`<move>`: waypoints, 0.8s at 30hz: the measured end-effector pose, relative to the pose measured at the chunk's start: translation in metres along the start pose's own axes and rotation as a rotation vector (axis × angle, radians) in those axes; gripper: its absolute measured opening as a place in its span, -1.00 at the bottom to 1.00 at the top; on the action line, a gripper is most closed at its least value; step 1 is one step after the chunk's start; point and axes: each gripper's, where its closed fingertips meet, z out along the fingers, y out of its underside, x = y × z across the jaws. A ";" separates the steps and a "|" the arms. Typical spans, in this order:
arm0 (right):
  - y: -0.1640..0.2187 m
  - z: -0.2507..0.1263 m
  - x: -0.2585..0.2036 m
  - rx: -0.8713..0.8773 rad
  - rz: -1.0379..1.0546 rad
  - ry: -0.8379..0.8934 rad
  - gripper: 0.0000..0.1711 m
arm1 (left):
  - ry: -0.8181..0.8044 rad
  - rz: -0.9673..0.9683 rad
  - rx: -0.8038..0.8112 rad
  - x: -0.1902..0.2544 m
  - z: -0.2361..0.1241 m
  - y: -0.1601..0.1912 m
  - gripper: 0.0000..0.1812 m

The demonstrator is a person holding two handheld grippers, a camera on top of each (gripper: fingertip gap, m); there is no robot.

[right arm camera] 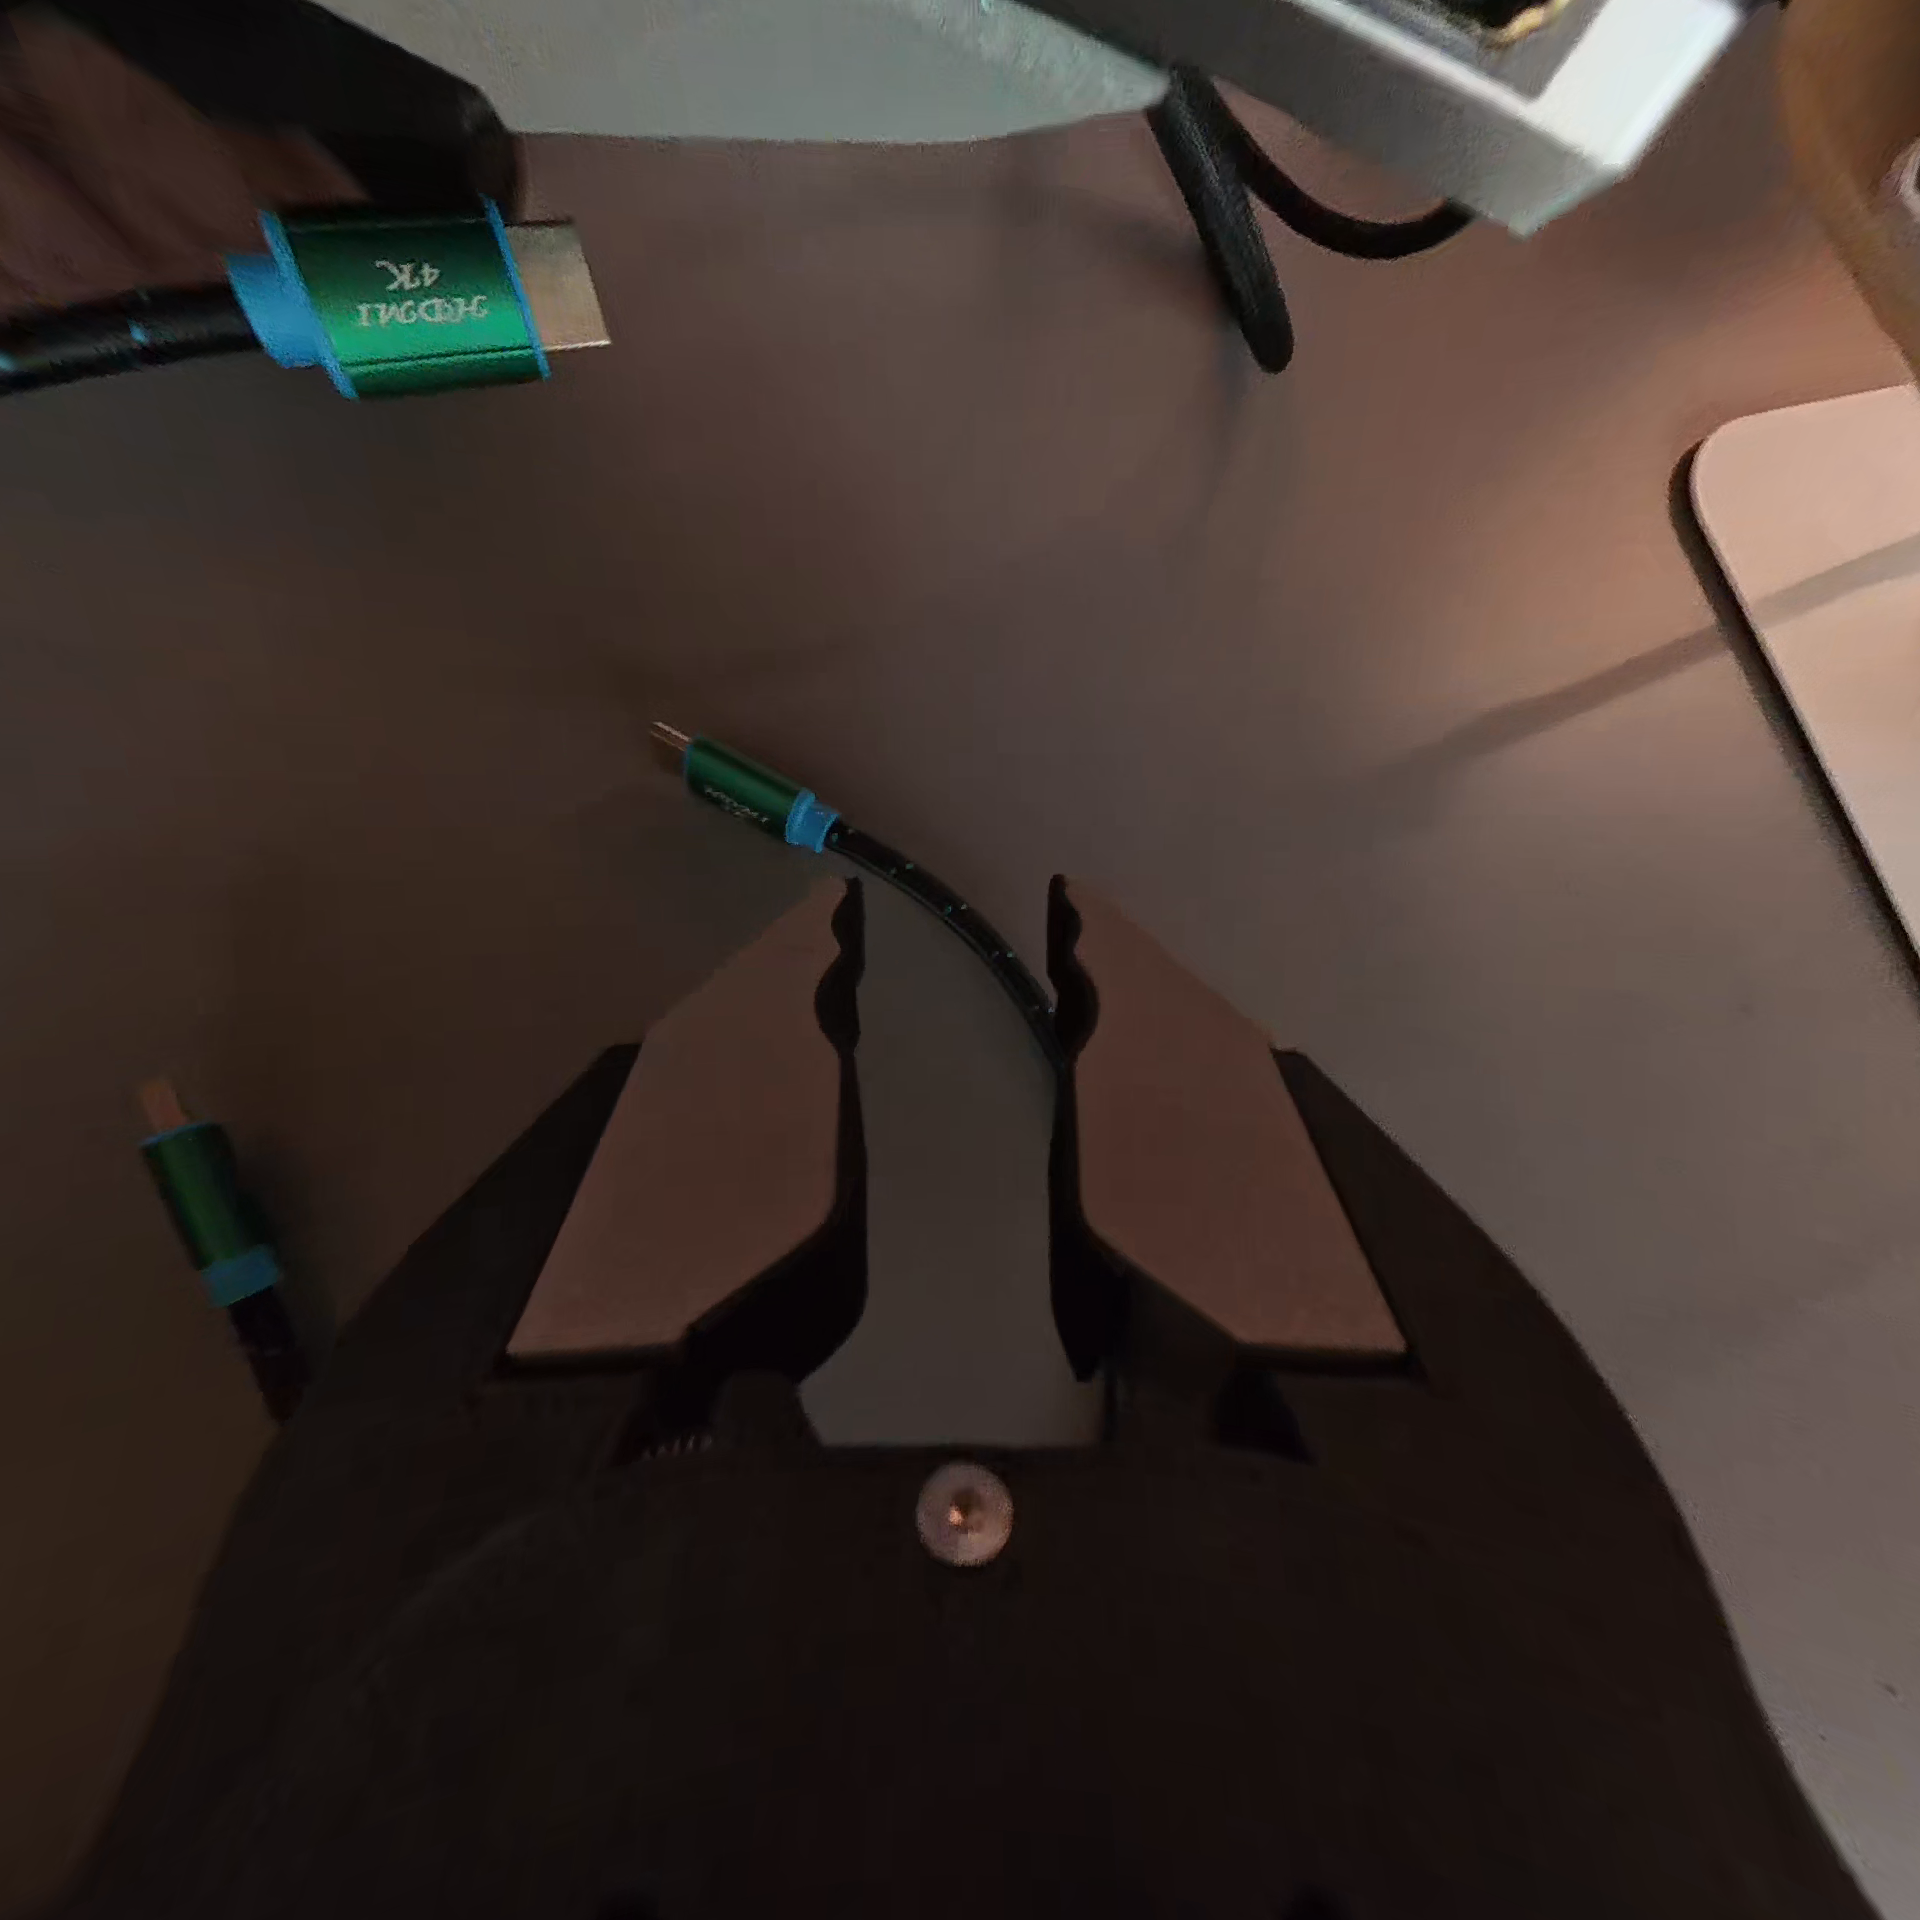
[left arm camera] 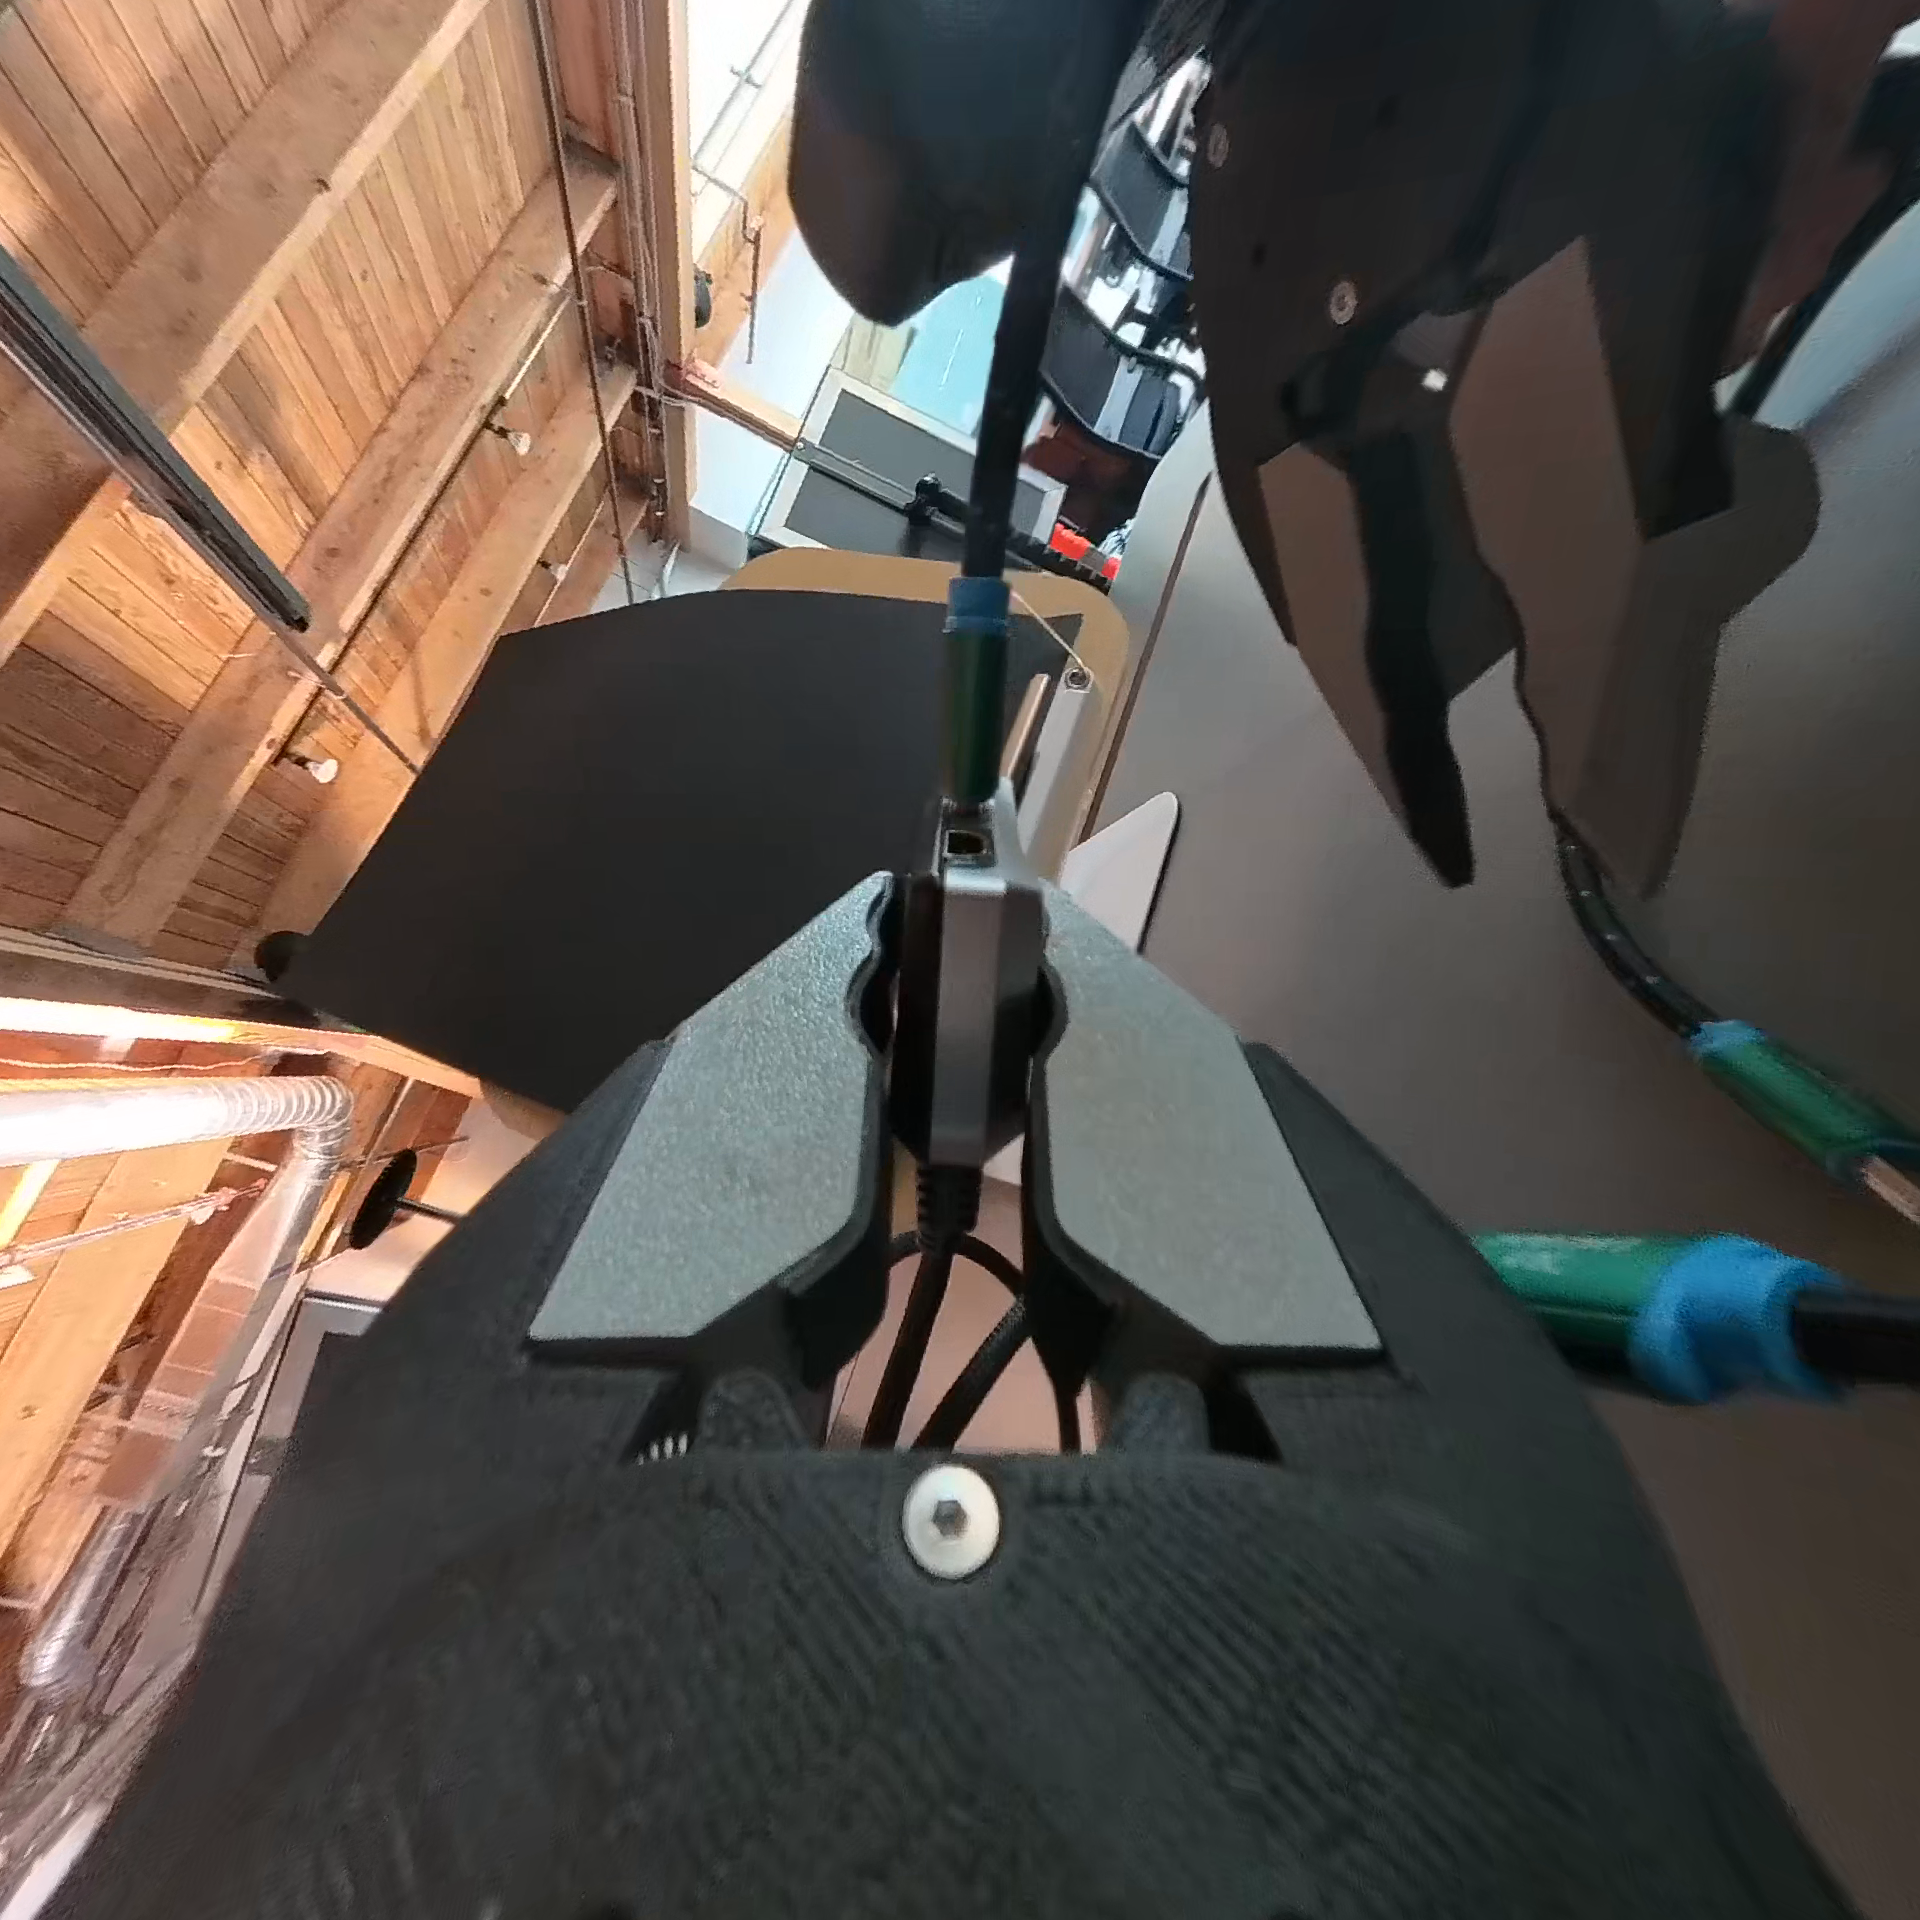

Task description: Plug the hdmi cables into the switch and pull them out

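My left gripper (left arm camera: pixel 966 904) is shut on the silver switch (left arm camera: pixel 971 997) and holds it edge-on in the air. One green hdmi plug (left arm camera: pixel 971 717) sits in the switch's far end, and its black cable runs up out of view. My right gripper (right arm camera: pixel 956 904) is open and empty above the table; it also shows in the left wrist view (left arm camera: pixel 1538 831). A second green plug (right arm camera: pixel 748 784) lies on the table just ahead, its cable passing between my right fingers. A third plug (right arm camera: pixel 203 1205) lies at lower left. A fourth plug (right arm camera: pixel 416 296) is close at upper left. The switch (right arm camera: pixel 1455 114) shows blurred at the top right.
The grey-brown table (right arm camera: pixel 1143 571) fills the right wrist view. A white rounded slab (right arm camera: pixel 1829 623) lies at its right edge. A black braided cable (right arm camera: pixel 1247 239) hangs from the switch. A black panel (left arm camera: pixel 623 831) stands behind the switch in the left wrist view. Left tips to right tips: about 12 centimeters.
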 end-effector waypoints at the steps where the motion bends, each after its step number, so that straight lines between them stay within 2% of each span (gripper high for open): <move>1: 0.000 -0.001 0.002 -0.001 0.016 0.005 -0.63 | -0.011 0.002 -0.006 -0.001 0.001 0.001 -0.78; 8: -0.010 -0.013 0.003 0.092 0.027 0.046 -0.64 | -0.029 -0.024 -0.010 -0.006 0.001 0.002 -0.78; 15: 0.000 -0.037 -0.035 0.250 0.110 0.037 -0.64 | -0.030 -0.032 -0.001 -0.009 -0.001 0.002 -0.78; 20: 0.018 -0.036 -0.025 0.192 0.187 0.106 -0.57 | -0.029 -0.038 0.014 -0.011 -0.004 -0.003 -0.78; 24: 0.012 -0.025 -0.022 0.120 0.107 0.136 -0.55 | -0.038 -0.017 0.009 -0.011 -0.004 -0.002 -0.78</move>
